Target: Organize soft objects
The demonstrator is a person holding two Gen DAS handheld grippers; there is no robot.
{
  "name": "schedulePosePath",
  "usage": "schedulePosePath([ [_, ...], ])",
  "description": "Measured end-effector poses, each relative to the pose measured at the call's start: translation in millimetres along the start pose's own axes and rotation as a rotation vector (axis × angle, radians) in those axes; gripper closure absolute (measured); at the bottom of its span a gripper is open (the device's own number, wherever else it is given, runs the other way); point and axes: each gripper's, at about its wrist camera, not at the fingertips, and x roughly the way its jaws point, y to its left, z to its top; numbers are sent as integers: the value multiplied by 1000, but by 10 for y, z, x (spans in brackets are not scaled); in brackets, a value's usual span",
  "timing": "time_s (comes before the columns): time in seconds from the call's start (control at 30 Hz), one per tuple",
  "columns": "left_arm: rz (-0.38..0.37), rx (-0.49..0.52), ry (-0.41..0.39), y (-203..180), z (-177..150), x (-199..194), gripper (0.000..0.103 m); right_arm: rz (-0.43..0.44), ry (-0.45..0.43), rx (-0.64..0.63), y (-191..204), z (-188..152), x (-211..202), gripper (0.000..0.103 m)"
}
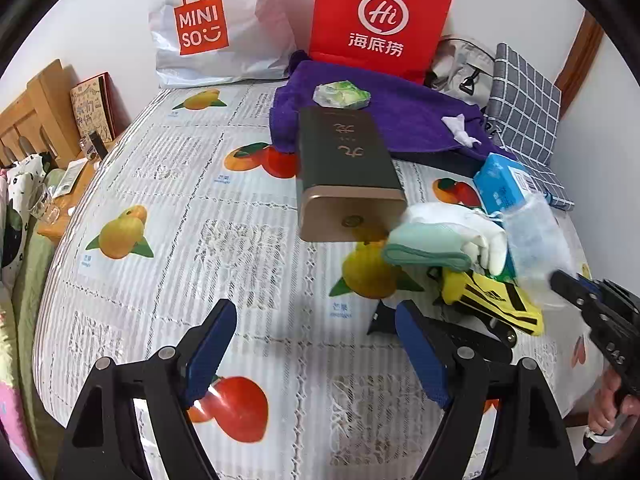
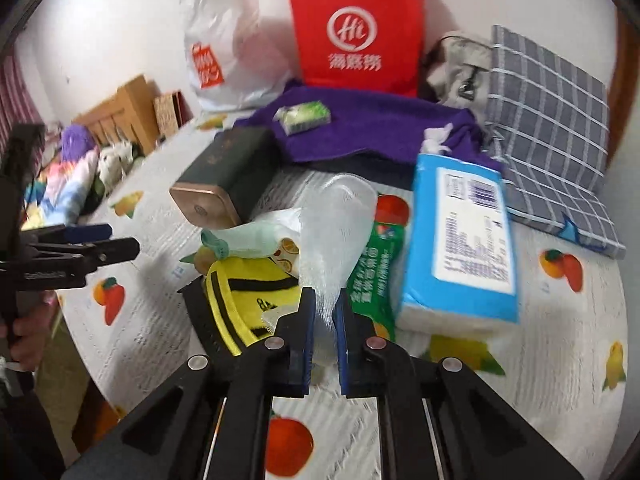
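My right gripper is clamped on a translucent white bubble-textured plastic pouch, which rises from between the blue pads above the heap of soft goods on the fruit-printed tablecloth; the left wrist view shows the same pouch as a pale, blurred shape off the tip of that tool. My left gripper stands wide and holds nothing, hovering over bare cloth to the left of the heap. The heap comprises a yellow-and-black fabric piece, a folded mint-green cloth, a green printed packet and a blue-and-white tissue pack, lying against one another. A dark green tin with a gold end lies on its side just behind them, near a purple towel. I judge the step in hand to be lifting the pouch clear of the heap. The next move calls for carrying it to its place without dragging the cloths beneath; the destination is not evident.
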Motion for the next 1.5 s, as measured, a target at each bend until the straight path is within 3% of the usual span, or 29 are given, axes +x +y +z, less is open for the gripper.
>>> schedulePosePath([
  [0.13, -1, 7, 3, -66, -55, -20, 23, 42, -30, 48, -136, -174, -296, 93],
  [0.27, -8, 24, 19, -180, -112, -1, 23, 32, -21, 72, -263, -402, -440, 93],
  [0.53, -46, 41, 64, -383, -185, 89, 23, -27, 97, 195, -706, -903, -187, 92],
  [0.63, -31, 44, 73, -404, -216, 119, 23, -98, 117, 195, -806, -965, -106, 84],
  [0.67, -28, 41, 76, -403, -225, 129, 23, -98, 117, 200, -829, -972, -94, 72],
  [0.7, -24, 37, 78, -397, -230, 139, 23, -94, 112, 215, -852, -972, -82, 52],
  [0.77, -12, 24, 81, -381, -228, 156, 23, -86, 80, 242, -874, -972, -78, 31],
  [0.93, -16, 9, 60, -406, -141, 141, 23, -85, 86, 257, -821, -917, 101, 24],
  [1.07, -28, 27, 34, -505, 2, 149, 23, -136, 75, 186, -688, -874, 229, 15],
  [1.33, -22, 54, 19, -759, 235, 371, 23, -208, 25, 122, -631, -906, 290, 19],
  [1.5, -30, 66, 34, -871, 312, 567, 23, -226, -13, 132, -713, -916, 247, 39],
])
